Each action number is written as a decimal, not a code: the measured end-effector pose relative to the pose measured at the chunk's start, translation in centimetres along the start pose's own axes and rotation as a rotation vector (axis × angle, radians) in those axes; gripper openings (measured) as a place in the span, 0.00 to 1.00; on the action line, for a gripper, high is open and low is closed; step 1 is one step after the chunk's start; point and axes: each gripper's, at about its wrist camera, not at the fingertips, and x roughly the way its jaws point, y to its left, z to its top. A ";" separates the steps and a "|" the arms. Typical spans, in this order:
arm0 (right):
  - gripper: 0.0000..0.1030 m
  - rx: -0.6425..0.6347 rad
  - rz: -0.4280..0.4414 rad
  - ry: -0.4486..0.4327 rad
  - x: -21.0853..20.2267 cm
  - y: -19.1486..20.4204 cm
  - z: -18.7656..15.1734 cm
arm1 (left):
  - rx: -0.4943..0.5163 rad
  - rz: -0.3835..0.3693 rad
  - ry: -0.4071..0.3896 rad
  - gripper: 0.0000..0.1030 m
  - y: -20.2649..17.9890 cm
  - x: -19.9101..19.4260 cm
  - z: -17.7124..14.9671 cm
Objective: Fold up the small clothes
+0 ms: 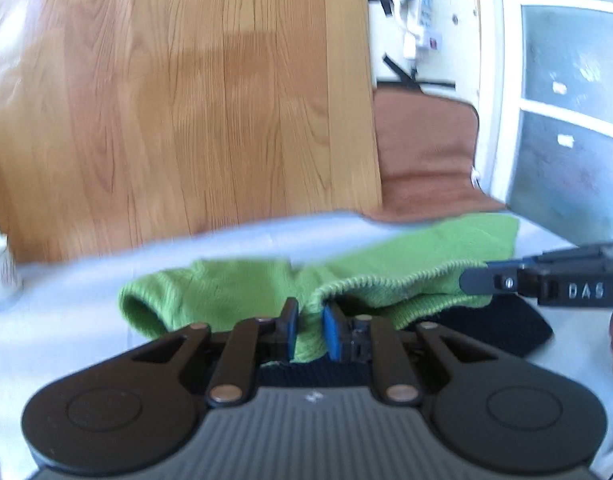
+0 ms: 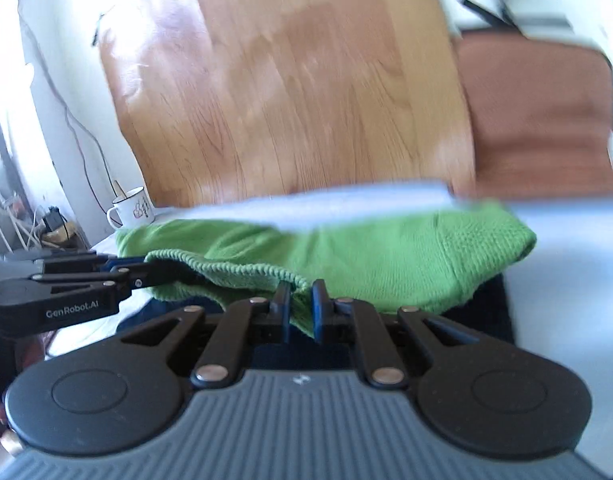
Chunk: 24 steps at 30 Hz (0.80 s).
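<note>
A green knitted garment (image 1: 234, 292) is held up by its ribbed hem over a white-covered counter (image 1: 66, 292), above a dark cloth (image 1: 506, 328). The hem is pinched between the nearly closed left claw (image 1: 309, 322) and likewise by the right claw (image 2: 298, 306). A mug (image 2: 131, 207) stands beyond.

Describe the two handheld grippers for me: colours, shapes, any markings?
Both look alike: the left gripper and right gripper have matte black linkage arms with silver rivets, two round black discs, a ribbed grey body and blue finger pads. Seen from the other camera, the left one's side reads "GenRobot.AI"; the right one's shows "DAS". No cables or sleeves show.
</note>
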 end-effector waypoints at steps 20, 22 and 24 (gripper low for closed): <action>0.60 0.082 -0.205 -0.210 -1.8 -6.2 3.5 | -0.225 0.102 -0.075 0.88 10.6 -3.0 3.0; 0.60 0.156 -0.241 -0.138 0.8 -8.6 4.2 | -0.295 0.081 0.025 0.87 12.6 0.8 3.5; 0.44 0.233 -0.205 -0.070 3.2 -10.6 4.4 | -0.363 0.062 0.127 0.80 14.0 4.6 3.2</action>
